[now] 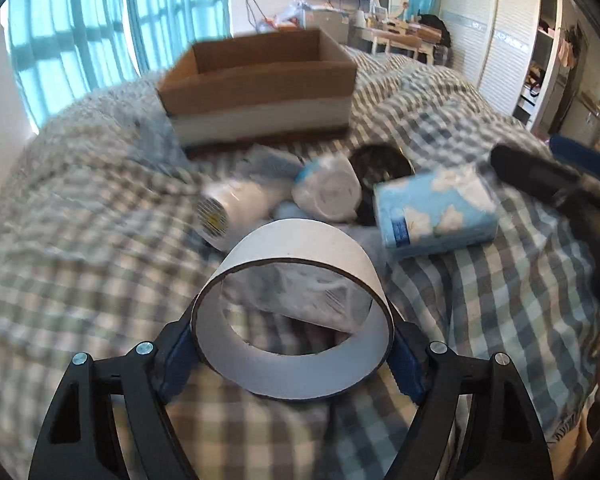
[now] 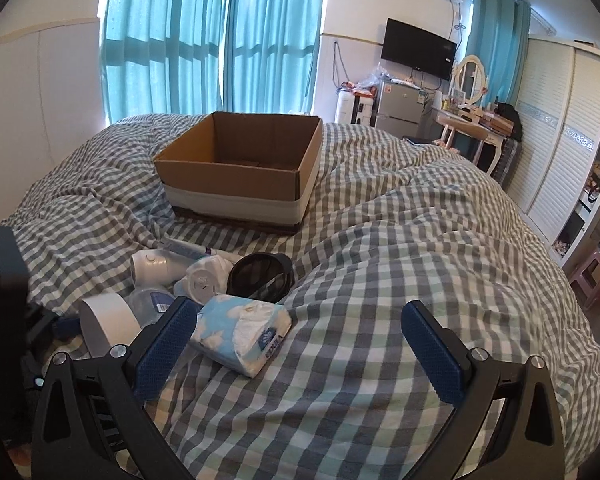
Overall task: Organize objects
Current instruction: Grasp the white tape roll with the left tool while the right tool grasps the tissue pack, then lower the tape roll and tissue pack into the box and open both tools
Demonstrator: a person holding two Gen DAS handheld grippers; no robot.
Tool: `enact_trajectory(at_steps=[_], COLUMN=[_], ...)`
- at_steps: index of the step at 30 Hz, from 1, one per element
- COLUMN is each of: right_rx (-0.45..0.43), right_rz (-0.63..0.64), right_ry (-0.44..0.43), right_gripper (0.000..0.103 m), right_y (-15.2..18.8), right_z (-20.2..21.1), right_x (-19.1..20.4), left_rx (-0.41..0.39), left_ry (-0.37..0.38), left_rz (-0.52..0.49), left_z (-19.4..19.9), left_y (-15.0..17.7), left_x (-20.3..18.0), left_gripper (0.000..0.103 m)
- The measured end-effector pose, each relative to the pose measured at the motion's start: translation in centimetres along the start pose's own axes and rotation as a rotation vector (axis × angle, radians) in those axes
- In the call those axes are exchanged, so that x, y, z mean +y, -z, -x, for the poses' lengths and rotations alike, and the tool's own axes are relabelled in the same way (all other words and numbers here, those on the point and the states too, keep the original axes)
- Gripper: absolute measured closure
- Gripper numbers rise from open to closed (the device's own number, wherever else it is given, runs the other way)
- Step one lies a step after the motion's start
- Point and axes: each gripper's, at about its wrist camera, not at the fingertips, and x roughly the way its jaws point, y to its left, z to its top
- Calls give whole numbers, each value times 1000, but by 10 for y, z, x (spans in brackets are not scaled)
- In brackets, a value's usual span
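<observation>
My left gripper (image 1: 292, 344) is shut on a wide white tape roll (image 1: 296, 280) and holds it above the checked bedspread; the roll also shows in the right wrist view (image 2: 108, 320). Beyond it lies a pile: a blue tissue pack (image 1: 436, 212), a white cup (image 1: 332, 192), a white bottle (image 1: 228, 212) and a black round strainer (image 1: 380, 160). An open cardboard box (image 1: 260, 80) stands farther back on the bed. My right gripper (image 2: 300, 340) is open and empty, just right of the tissue pack (image 2: 244, 332), with the box (image 2: 240, 168) ahead.
A clear plastic bottle (image 2: 152, 300) lies in the pile next to the tape roll. The checked bedspread (image 2: 380, 280) is rumpled, with folds around the box. A dressing table (image 2: 468, 120), fridge and wardrobe stand at the far right.
</observation>
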Motion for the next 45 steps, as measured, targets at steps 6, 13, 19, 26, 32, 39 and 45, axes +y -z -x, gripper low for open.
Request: enact_trajectory(at_steps=[6, 13, 19, 26, 32, 39, 45], right_rx=[15, 138, 203, 164, 58, -37, -92], right_rz=[76, 213, 273, 283, 217, 196, 183], right_ry=[-57, -65, -48, -20, -43, -67, -99], right_gripper=[1, 9, 14, 16, 17, 17, 17], right_y=[-4, 12, 17, 16, -10, -63, -120], right_z=[-17, -60, -80, -71, -40, -16, -11], right_x=[25, 54, 66, 67, 57, 48, 45], left_rx=[-106, -88, -98, -95, -119, -174, -239], left_ry=[-204, -232, -207, -162, -153, -167, -176], left_rz=[-37, 11, 18, 61, 79, 89, 88], left_z=[33, 26, 24, 24, 32, 50, 67], left_y=[-9, -5, -4, -5, -17, -59, -111], left_x=[27, 46, 49, 58, 66, 84, 102], left_gripper=[21, 21, 21, 21, 21, 21, 21])
